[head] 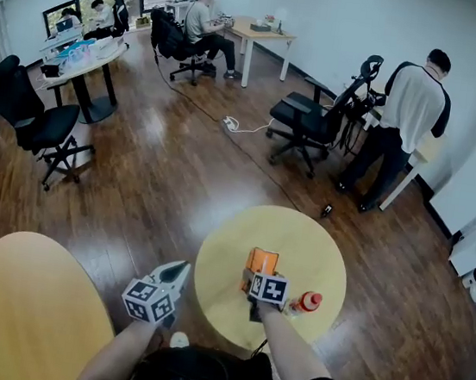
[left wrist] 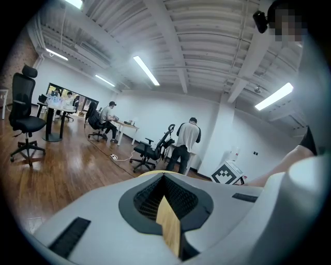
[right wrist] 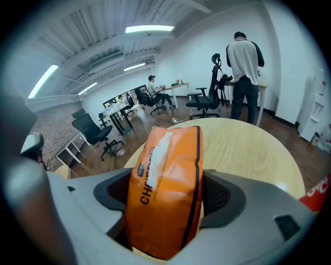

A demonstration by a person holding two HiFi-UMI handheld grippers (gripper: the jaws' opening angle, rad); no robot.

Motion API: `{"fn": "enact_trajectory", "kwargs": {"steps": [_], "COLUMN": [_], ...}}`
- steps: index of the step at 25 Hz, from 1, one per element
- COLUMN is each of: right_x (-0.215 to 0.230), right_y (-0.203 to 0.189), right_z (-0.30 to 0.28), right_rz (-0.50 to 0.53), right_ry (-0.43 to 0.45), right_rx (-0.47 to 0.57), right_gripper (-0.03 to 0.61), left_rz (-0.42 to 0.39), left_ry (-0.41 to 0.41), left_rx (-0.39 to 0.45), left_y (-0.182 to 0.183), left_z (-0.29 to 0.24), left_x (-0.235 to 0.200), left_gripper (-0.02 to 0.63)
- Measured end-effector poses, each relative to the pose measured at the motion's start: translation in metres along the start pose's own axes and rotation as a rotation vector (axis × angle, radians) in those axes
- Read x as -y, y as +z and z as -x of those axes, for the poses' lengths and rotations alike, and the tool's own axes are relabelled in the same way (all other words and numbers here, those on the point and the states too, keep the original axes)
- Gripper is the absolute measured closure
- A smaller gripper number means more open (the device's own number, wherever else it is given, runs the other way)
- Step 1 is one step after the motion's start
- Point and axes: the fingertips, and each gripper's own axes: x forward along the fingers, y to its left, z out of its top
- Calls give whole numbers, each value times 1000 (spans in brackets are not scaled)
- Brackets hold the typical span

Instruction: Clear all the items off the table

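Below, in the head view, the right gripper [head: 259, 271] is over the round light-wood table [head: 318, 239], with an orange snack pouch [head: 263, 260] between its jaws. A bottle with a red cap [head: 304, 303] lies on the table just beside that gripper, toward the table's near edge. The left gripper [head: 173, 274] hangs off the table's left rim, above the wood floor, between this table and a second round table [head: 31, 305].

The left gripper view shows its jaws pressed together with nothing between them, aimed across the room at office chairs and a standing person [left wrist: 187, 142].

The right gripper view shows its jaws set wide, closed on the orange snack pouch [right wrist: 168, 186], which fills the gap and stands upright above the tabletop [right wrist: 248, 150]. A red piece of the bottle [right wrist: 318, 194] shows at the right edge.
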Motion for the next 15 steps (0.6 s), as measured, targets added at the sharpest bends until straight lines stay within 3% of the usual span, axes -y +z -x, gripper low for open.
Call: {"fn": "enact_trajectory", "kwargs": {"steps": [3,7,11,15], "right_x": [-14,-53,-132,-212], "right_y": [4,-6,-25,-49], "right_z": [5,0,-4,11], "right_rz": [22,121,273,383], "right_ry": [50,138,231,338], "right_rx": [41,34,-16,-13], "right_gripper": [187,187,187,187], "left_rz": [-3,27,50,71], "left_ry": [53,207,379,523], "left_rx": [42,81,122,223], "left_y": [6,1,2,4], "left_z": [20,74,156,250], "left_x": [1,-12,-37,-58], "left_gripper": [614,614,614,614]}}
